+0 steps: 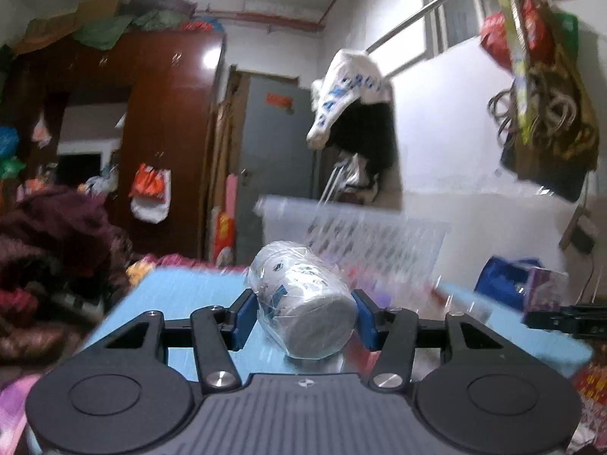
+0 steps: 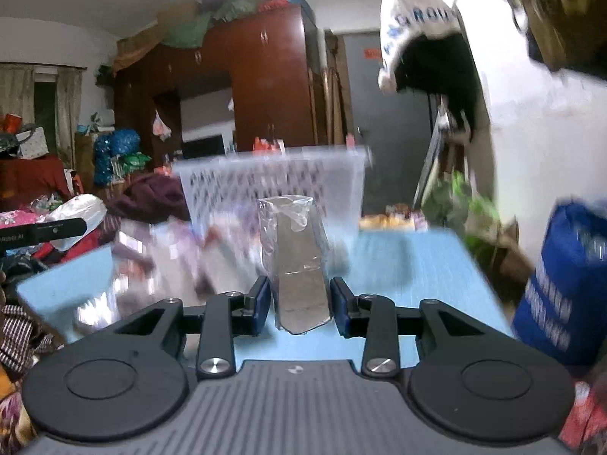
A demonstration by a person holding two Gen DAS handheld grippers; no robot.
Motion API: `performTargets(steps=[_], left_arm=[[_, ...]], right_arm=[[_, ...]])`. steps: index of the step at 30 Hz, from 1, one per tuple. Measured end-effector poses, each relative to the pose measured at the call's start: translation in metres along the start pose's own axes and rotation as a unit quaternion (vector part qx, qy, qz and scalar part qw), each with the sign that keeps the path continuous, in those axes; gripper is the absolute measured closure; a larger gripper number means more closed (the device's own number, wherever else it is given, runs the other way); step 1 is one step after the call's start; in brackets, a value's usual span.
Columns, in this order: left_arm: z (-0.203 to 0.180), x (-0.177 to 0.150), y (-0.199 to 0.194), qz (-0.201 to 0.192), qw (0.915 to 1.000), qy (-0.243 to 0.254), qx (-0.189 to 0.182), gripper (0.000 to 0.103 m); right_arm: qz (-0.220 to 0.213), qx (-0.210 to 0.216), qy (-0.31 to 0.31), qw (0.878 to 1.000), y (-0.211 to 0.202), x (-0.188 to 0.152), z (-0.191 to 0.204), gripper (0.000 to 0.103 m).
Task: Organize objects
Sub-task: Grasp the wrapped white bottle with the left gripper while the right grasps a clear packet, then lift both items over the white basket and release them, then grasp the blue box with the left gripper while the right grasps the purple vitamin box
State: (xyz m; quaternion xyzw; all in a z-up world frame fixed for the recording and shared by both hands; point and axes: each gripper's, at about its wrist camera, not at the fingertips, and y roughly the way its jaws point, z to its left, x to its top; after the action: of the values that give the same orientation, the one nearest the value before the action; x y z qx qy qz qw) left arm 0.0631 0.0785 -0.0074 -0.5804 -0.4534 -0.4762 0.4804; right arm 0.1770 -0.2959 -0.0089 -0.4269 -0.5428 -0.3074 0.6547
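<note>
Clear film wraps the white cup (image 1: 303, 299), which is pinched on its side between the pads of the left gripper (image 1: 303, 316), above the blue table (image 1: 182, 295), with the basket (image 1: 356, 231) behind. It is judged light, slippery in its wrap and easily crushed; the stiffer base end is best held.

In the right view, a film-wrapped pack (image 2: 299, 265) is clamped upright in the right gripper (image 2: 301, 303), before the basket. It seems light and soft; low on its body is where grip is safest.

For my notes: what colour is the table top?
Light blue table top; the right wrist view shows it best.
</note>
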Motion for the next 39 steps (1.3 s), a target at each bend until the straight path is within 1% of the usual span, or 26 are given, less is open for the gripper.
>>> performTargets(steps=[2, 4, 5, 6, 7, 9, 12, 15, 16, 17, 18, 19, 20, 21, 22, 24, 25, 27, 28, 31, 32, 33, 34, 36, 37, 39], left_arm=[[-0.003, 0.030, 0.017, -0.003, 0.9997, 0.006, -0.022, 0.046], [-0.005, 0.062, 0.040, 0.000, 0.9991, 0.003, -0.043, 0.046], [-0.008, 0.082, 0.059, 0.006, 0.9987, 0.006, -0.051, 0.046], [-0.011, 0.097, 0.076, 0.013, 0.9984, 0.011, -0.054, 0.046], [-0.013, 0.107, 0.094, 0.024, 0.9982, 0.009, -0.054, 0.046], [-0.018, 0.127, 0.138, 0.064, 0.9964, 0.004, -0.056, 0.046], [-0.023, 0.134, 0.189, 0.110, 0.9930, 0.000, -0.044, 0.046], [-0.027, 0.128, 0.210, 0.126, 0.9911, 0.000, -0.045, 0.045], [-0.027, 0.125, 0.212, 0.126, 0.9911, 0.001, -0.042, 0.043], [-0.027, 0.122, 0.214, 0.125, 0.9913, 0.000, -0.039, 0.032], [-0.027, 0.120, 0.214, 0.124, 0.9916, -0.004, -0.038, 0.016], [-0.025, 0.118, 0.210, 0.121, 0.9919, -0.007, -0.038, 0.012], [-0.024, 0.117, 0.206, 0.114, 0.9927, -0.008, -0.039, 0.012], [-0.023, 0.118, 0.201, 0.108, 0.9934, -0.008, -0.037, 0.012], [-0.023, 0.119, 0.196, 0.105, 0.9939, -0.010, -0.031, 0.012], [-0.021, 0.115, 0.171, 0.090, 0.9956, -0.015, -0.022, 0.012], [-0.020, 0.110, 0.155, 0.077, 0.9966, -0.016, -0.026, 0.012], [-0.020, 0.091, 0.120, 0.063, 0.9971, -0.012, -0.040, 0.011], [-0.020, 0.078, 0.104, 0.060, 0.9972, -0.009, -0.044, 0.010], [-0.024, 0.034, 0.060, 0.059, 0.9970, 0.001, -0.050, 0.009], [-0.027, 0.020, 0.048, 0.060, 0.9967, 0.002, -0.055, 0.009], [-0.030, 0.006, 0.036, 0.065, 0.9960, 0.004, -0.061, 0.009], [-0.035, -0.005, 0.027, 0.071, 0.9950, 0.006, -0.070, 0.009], [-0.041, -0.018, 0.010, 0.070, 0.9940, 0.007, -0.083, 0.009], [-0.045, -0.023, 0.003, 0.070, 0.9934, 0.014, -0.090, 0.009], [-0.052, -0.027, -0.006, 0.068, 0.9934, 0.024, -0.089, 0.009]], right_arm=[[-0.020, 0.006, -0.020, 1.000, 0.011, 0.029, 0.007, 0.065], [-0.044, 0.012, -0.037, 0.998, 0.032, 0.064, 0.012, 0.065], [-0.054, 0.014, -0.045, 0.997, 0.046, 0.082, 0.014, 0.065], [-0.052, 0.010, -0.058, 0.997, 0.066, 0.100, 0.015, 0.065], [-0.041, 0.002, -0.065, 0.997, 0.085, 0.113, 0.016, 0.065], [-0.006, -0.007, -0.065, 0.998, 0.128, 0.137, 0.013, 0.065], [0.049, 0.002, -0.049, 0.998, 0.173, 0.150, 0.005, 0.065], [0.069, 0.010, -0.049, 0.996, 0.187, 0.145, 0.003, 0.064], [0.068, 0.008, -0.051, 0.996, 0.187, 0.143, 0.004, 0.060], [0.064, 0.007, -0.051, 0.997, 0.185, 0.142, 0.004, 0.047], [0.050, 0.014, -0.048, 0.998, 0.178, 0.140, 0.004, 0.041], [0.038, 0.021, -0.042, 0.998, 0.171, 0.139, 0.005, 0.028], [0.027, 0.026, -0.036, 0.999, 0.163, 0.139, 0.005, 0.011], [0.013, 0.028, -0.030, 0.999, 0.153, 0.139, 0.007, 0.003], [0.001, 0.028, -0.029, 0.999, 0.144, 0.137, 0.007, 0.000], [-0.021, 0.039, -0.024, 0.999, 0.119, 0.128, 0.008, 0.000], [-0.030, 0.049, -0.020, 0.998, 0.107, 0.119, 0.007, 0.000], [-0.033, 0.058, -0.007, 0.998, 0.085, 0.095, 0.005, 0.000], [-0.032, 0.058, 0.001, 0.998, 0.074, 0.080, 0.004, 0.000], [-0.004, 0.046, 0.014, 0.999, 0.055, 0.038, 0.004, 0.000], [0.000, 0.046, 0.023, 0.999, 0.049, 0.025, 0.004, 0.000], [0.002, 0.057, 0.035, 0.998, 0.043, 0.012, 0.005, 0.000], [0.005, 0.070, 0.046, 0.997, 0.040, 0.005, 0.004, 0.000], [0.001, 0.097, 0.064, 0.993, 0.035, -0.005, 0.003, 0.000], [0.001, 0.097, 0.064, 0.993, 0.033, -0.008, 0.005, 0.001], [-0.004, 0.088, 0.050, 0.995, 0.027, -0.010, 0.011, 0.004]])
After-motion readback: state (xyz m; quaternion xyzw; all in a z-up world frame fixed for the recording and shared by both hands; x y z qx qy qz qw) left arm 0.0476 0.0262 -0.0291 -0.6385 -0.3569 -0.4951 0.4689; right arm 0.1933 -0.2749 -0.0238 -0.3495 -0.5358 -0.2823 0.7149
